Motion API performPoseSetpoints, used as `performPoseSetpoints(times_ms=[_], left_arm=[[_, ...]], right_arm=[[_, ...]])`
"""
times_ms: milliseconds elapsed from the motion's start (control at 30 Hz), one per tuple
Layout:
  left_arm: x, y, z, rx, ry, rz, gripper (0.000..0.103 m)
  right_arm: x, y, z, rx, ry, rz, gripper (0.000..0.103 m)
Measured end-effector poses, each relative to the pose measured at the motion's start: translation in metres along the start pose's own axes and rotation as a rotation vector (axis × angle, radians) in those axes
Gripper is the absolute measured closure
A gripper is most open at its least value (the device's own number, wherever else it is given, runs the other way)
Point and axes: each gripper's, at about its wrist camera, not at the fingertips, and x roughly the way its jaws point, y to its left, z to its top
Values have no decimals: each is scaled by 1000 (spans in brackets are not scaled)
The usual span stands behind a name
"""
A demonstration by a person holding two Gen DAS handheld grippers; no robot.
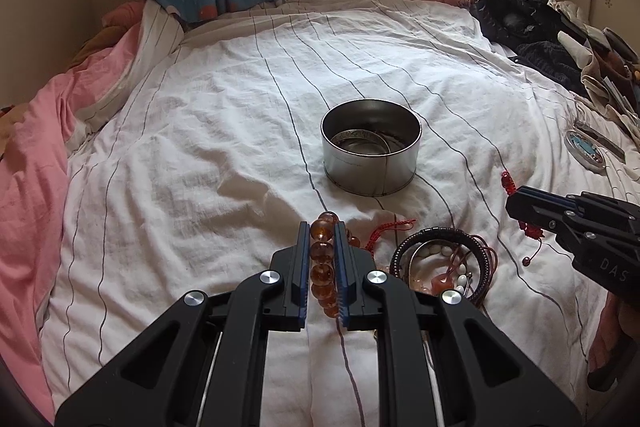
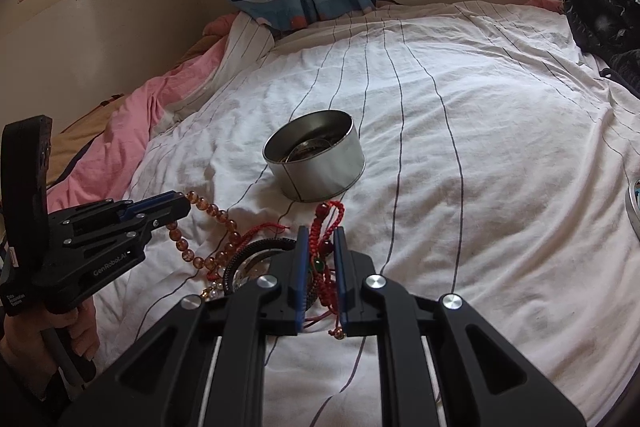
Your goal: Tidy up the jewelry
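Jewelry is lying in a small tangle on the sheet (image 1: 200, 131), near the grippers and short of the tin (image 1: 371, 151) — and both grippers are already gripping a piece of it. The left gripper (image 1: 323, 227) is clamping amber beads (image 1: 322, 251) lengthwise between its jaws, the rest of the strand trailing onto the sheet. The right gripper (image 2: 321, 231) is pinching a red cord (image 2: 326, 223), with a green bead showing between the jaws and loose ends hanging below. Beside both, a dark bangle (image 1: 436, 233) is resting among pale beads and more cord.

The tin is standing open further up the bed, a silver bangle (image 1: 360, 141) already inside; its lid (image 1: 582, 149) is lying off to the right.

To do this step well, I would be lifting one piece at a time, slowly, since the cords look intertwined and a quick pull could be dragging the whole pile along. Carrying each piece fully over the rim before releasing matters too — the tin is sitting on soft bedding and may be tipping if nudged.
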Motion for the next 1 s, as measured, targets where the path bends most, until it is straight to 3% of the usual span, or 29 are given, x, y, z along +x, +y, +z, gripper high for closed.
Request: performPoseSetpoints(times_ms=[333,533,667,900,1000], left_arm=[[-5,1,12,-30,-37,-46,92],[-9,10,38,-106,-91,-129,92],[-3,13,57,-149,-124,-176,92],[21,7,89,-225,-182,-336,92],[55,12,94,-305,-103,-389,90]], right_arm=[[-2,4,6,-3,-45,13,90],[2,16,34,-42,-117,42,90],[13,18,47,-64,-116,42,90],[33,20,67,-100,-126,47,90],[48,23,78,-129,-128,46,90]])
